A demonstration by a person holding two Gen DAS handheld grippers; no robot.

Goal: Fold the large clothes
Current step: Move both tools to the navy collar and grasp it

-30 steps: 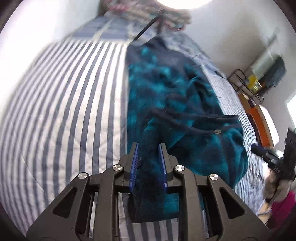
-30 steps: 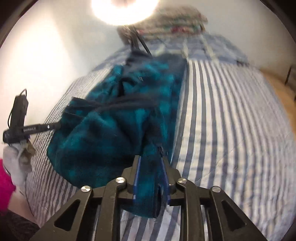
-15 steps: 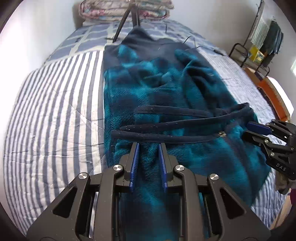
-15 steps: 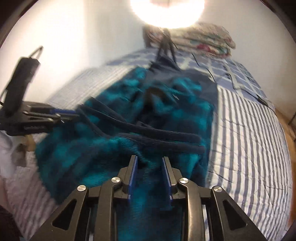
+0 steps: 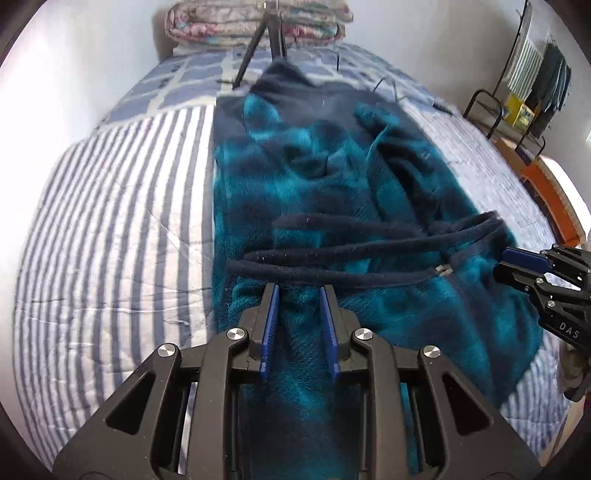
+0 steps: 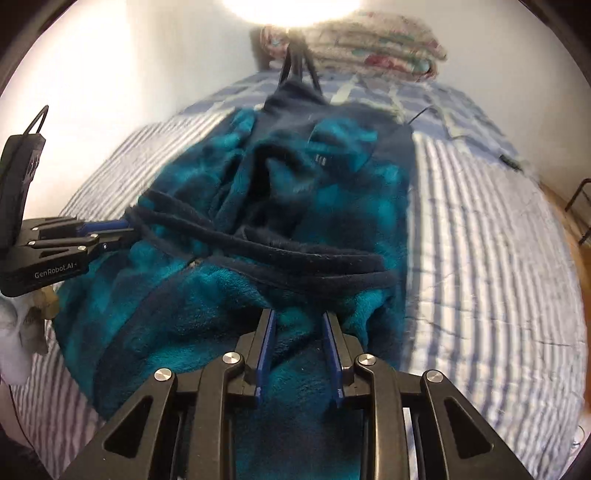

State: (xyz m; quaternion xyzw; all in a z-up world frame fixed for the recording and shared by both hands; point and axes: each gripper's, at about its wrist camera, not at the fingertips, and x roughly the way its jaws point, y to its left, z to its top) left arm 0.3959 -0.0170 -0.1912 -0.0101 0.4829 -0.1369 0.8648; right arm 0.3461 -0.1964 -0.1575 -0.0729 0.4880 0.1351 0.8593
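fleece [image 5: 332,192]: on the bed [image 5: 110,221], long axis running 12 to 6 from you
left hand-held gripper [image 5: 298,295]: narrow, clamping near hem
right hand-held gripper [image 6: 297,325]: same, hem held, equally near

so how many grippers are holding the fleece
2: the left gripper pinches the fleece at its near-left edge, and the right gripper pinches its near-right edge.

A home bedroom: a bed with a striped quilt [image 5: 110,229], folded blankets [image 5: 258,18] stacked at its head, a clothes rack [image 5: 535,74] right of the bed
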